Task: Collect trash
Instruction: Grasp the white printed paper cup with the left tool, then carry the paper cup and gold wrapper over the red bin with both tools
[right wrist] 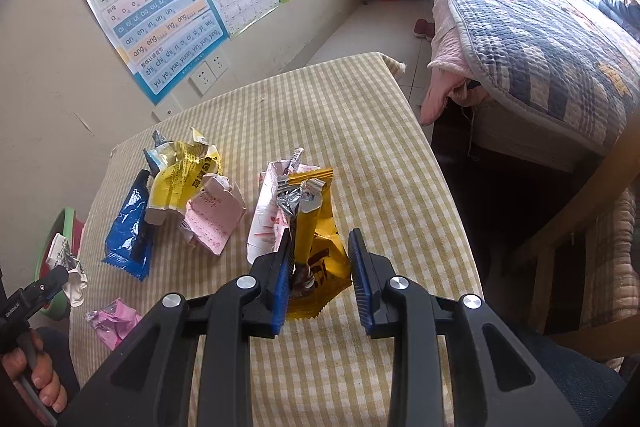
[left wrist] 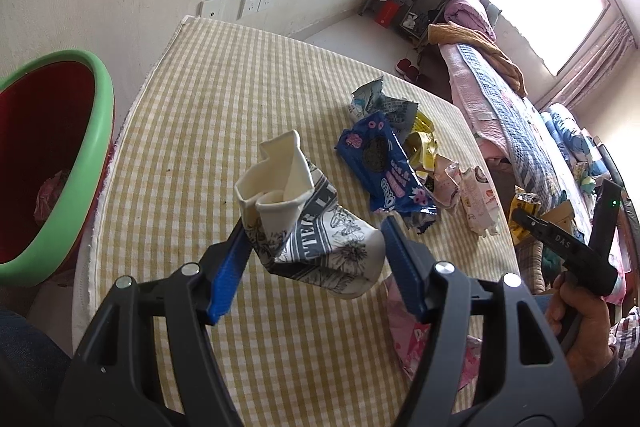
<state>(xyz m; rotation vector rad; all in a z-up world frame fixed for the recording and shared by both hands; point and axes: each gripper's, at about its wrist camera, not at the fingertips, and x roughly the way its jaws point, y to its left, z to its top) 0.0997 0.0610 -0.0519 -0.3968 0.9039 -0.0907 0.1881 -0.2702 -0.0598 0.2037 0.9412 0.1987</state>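
I had my left claw (left wrist: 314, 253) pinching a crushed paper cup (left wrist: 308, 223) above the table (left wrist: 240, 99), my right claw (right wrist: 320, 279) pressed on an orange wrapper (right wrist: 320, 251). I judged the carry underway; next, swing both over the green-rimmed bin (left wrist: 76, 163) and let go.

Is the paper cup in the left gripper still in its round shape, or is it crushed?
Crushed. The paper cup has a folded, collapsed rim and creased walls, and it sits pinched between the left gripper pads, above the checked tablecloth.
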